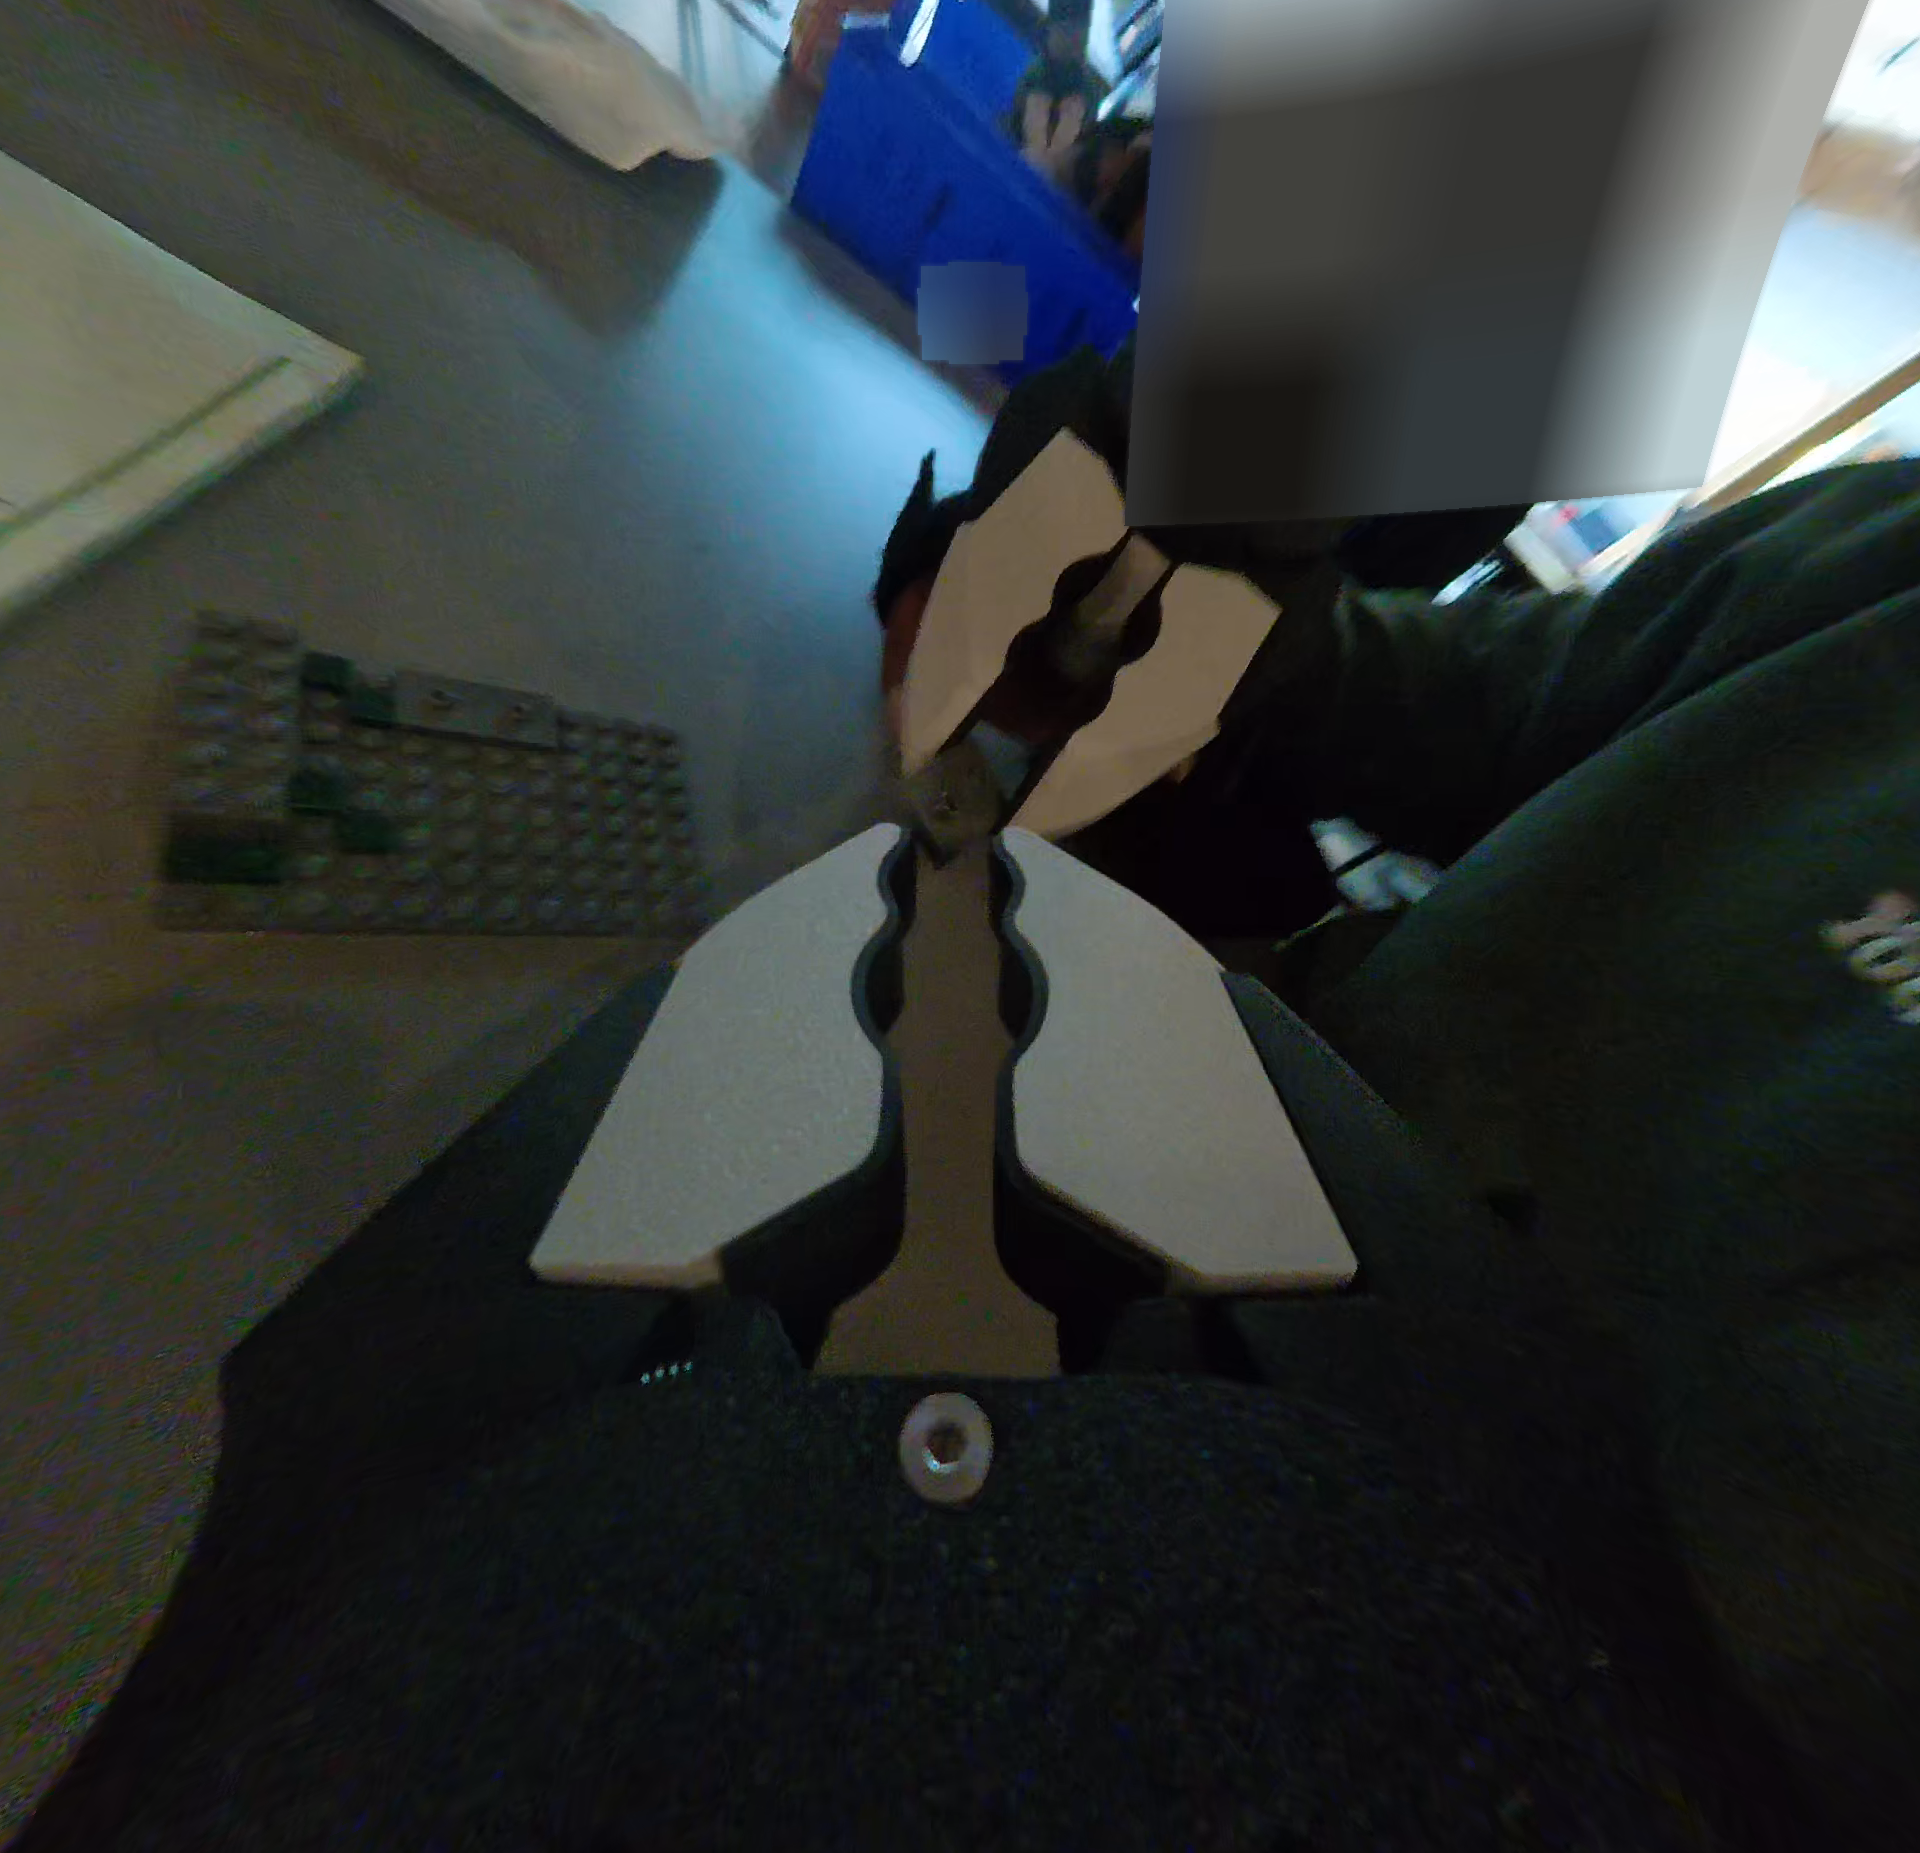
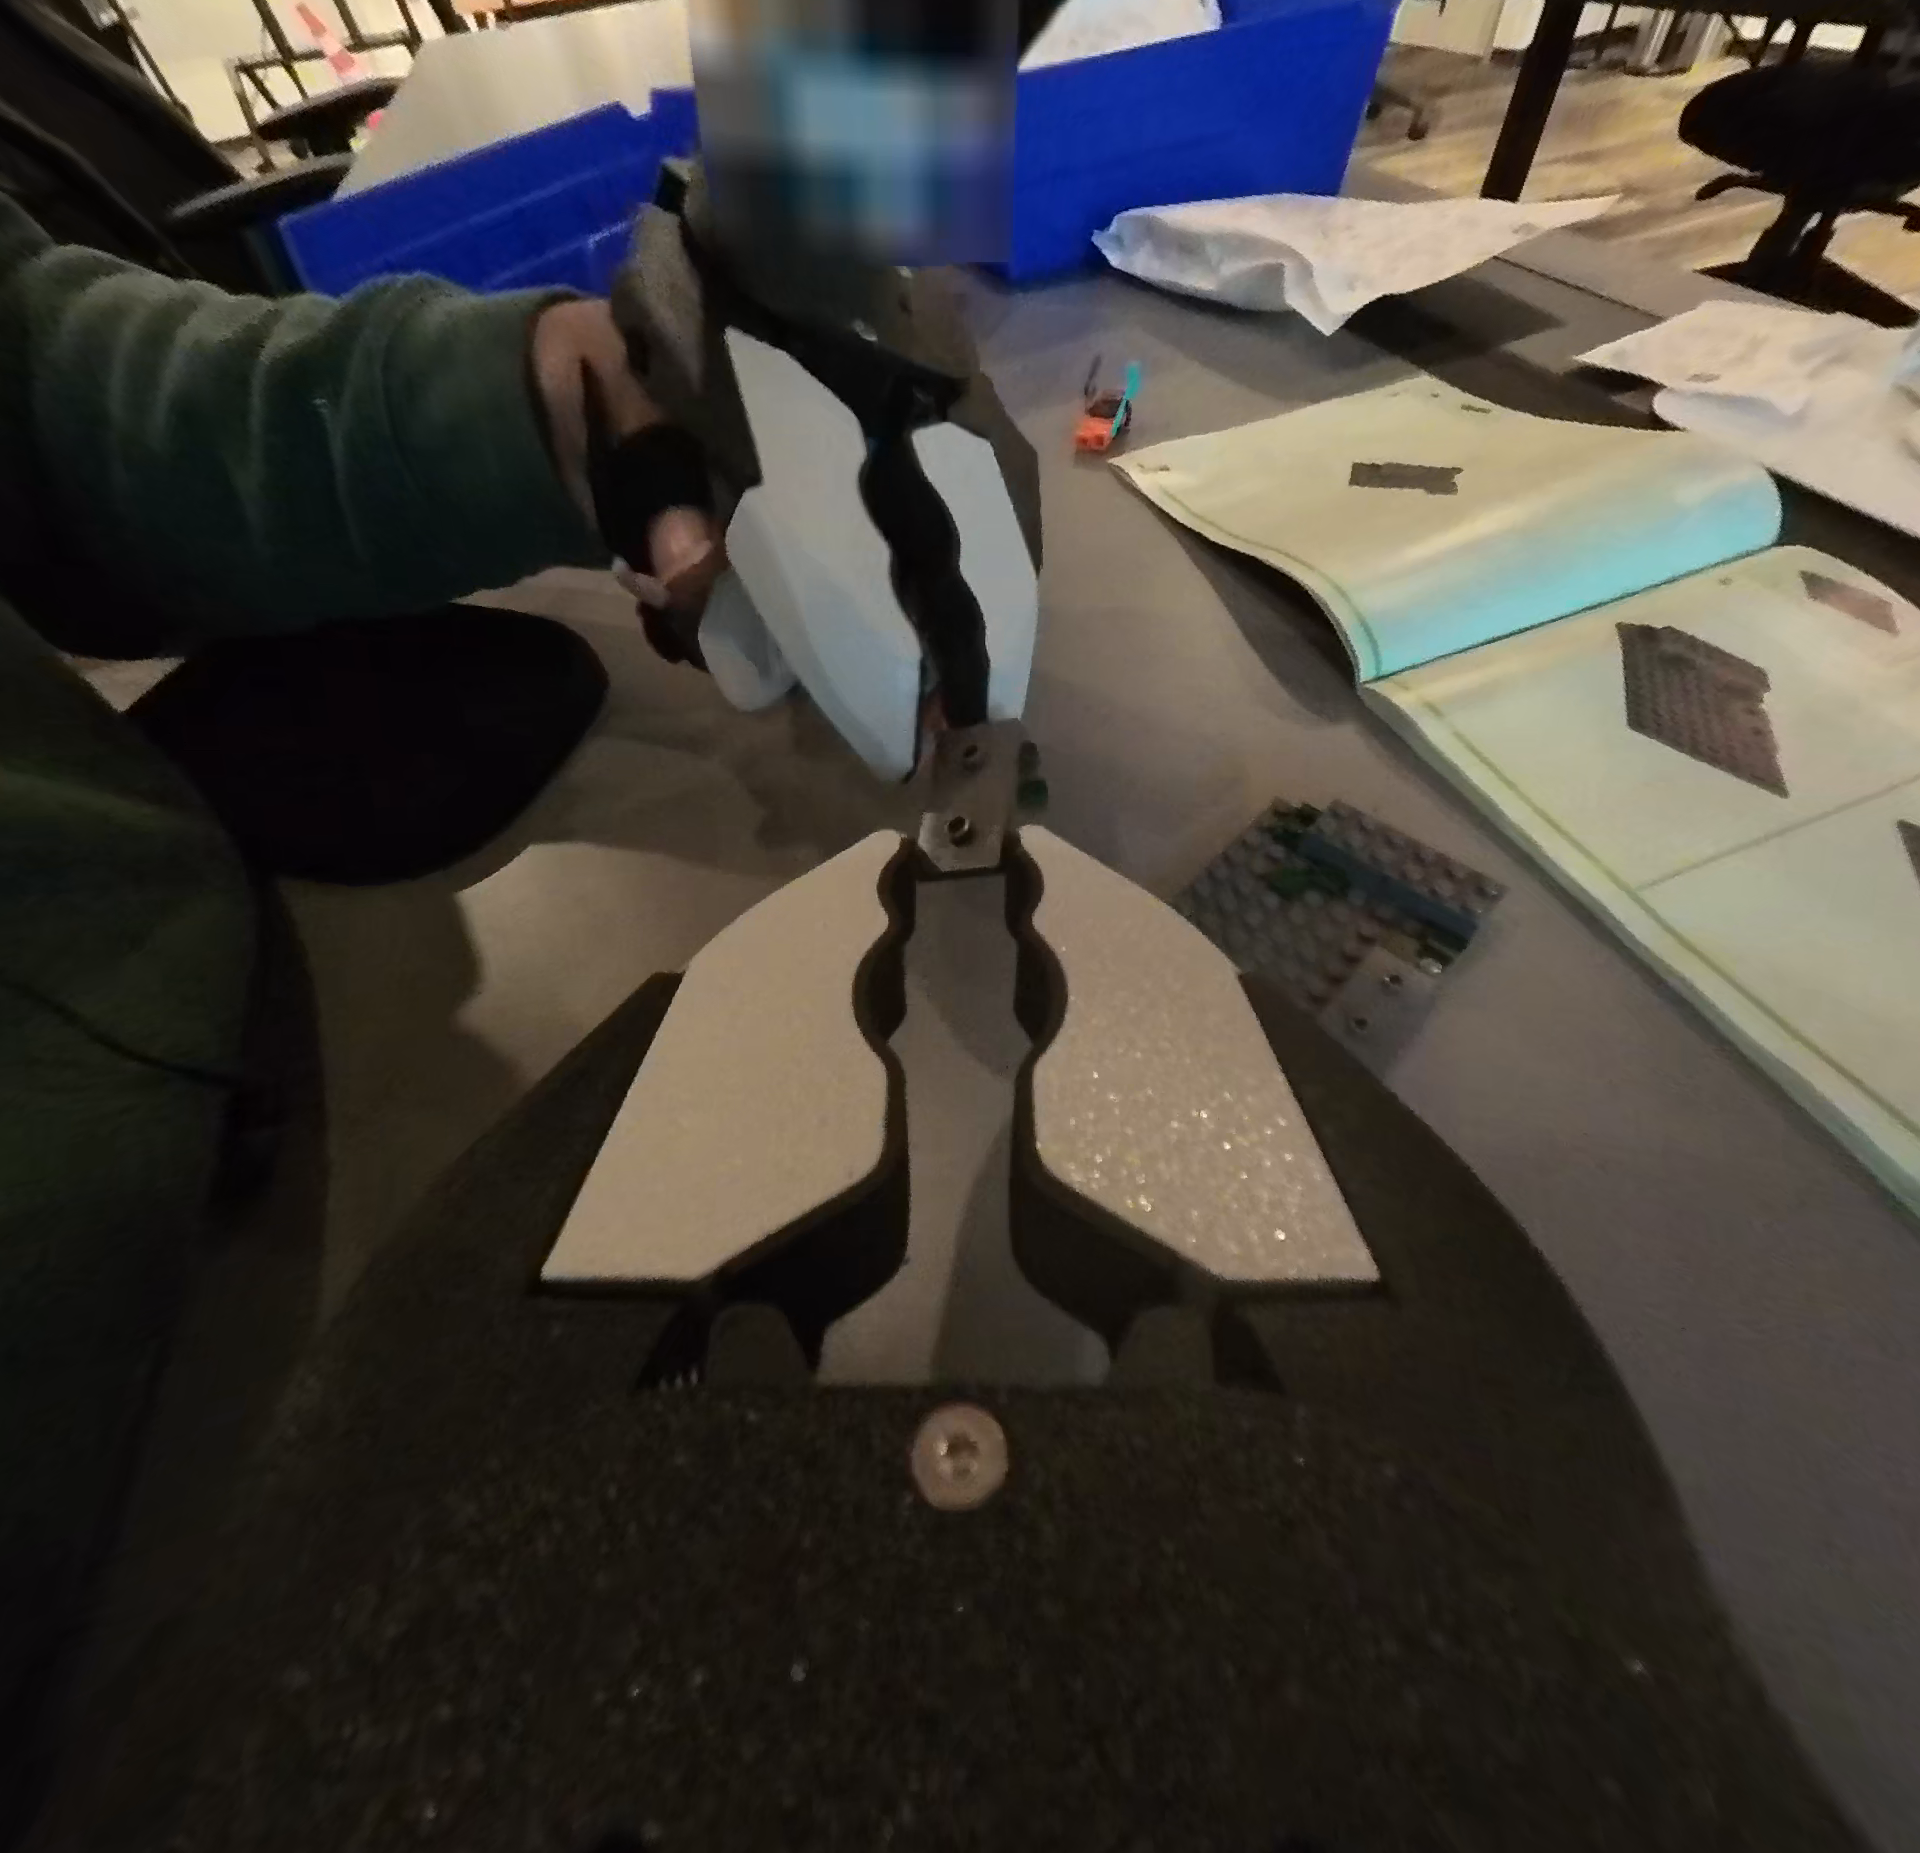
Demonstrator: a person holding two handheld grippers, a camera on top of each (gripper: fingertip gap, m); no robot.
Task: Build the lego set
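A small grey Lego plate (image 2: 966, 790) with two studs is held in the air between both grippers. My right gripper (image 2: 961, 858) is shut on its near end. My left gripper (image 2: 940, 738) comes down from above and is shut on its far end. In the left wrist view the same plate (image 1: 951, 806) sits at my left gripper's (image 1: 951, 853) tips, with the right gripper (image 1: 971, 780) facing it. The grey baseplate (image 2: 1340, 899) with green and blue bricks lies on the table to the right. It also shows in the left wrist view (image 1: 436, 816).
An open instruction booklet (image 2: 1558, 577) lies at the right, beyond the baseplate. A small orange and teal piece (image 2: 1103, 421) sits farther back. A blue bin (image 2: 1143, 141) and white paper bags (image 2: 1330, 234) stand at the back. The person's sleeve (image 2: 260, 453) is at the left. The grippers are tip to tip, or close to it.
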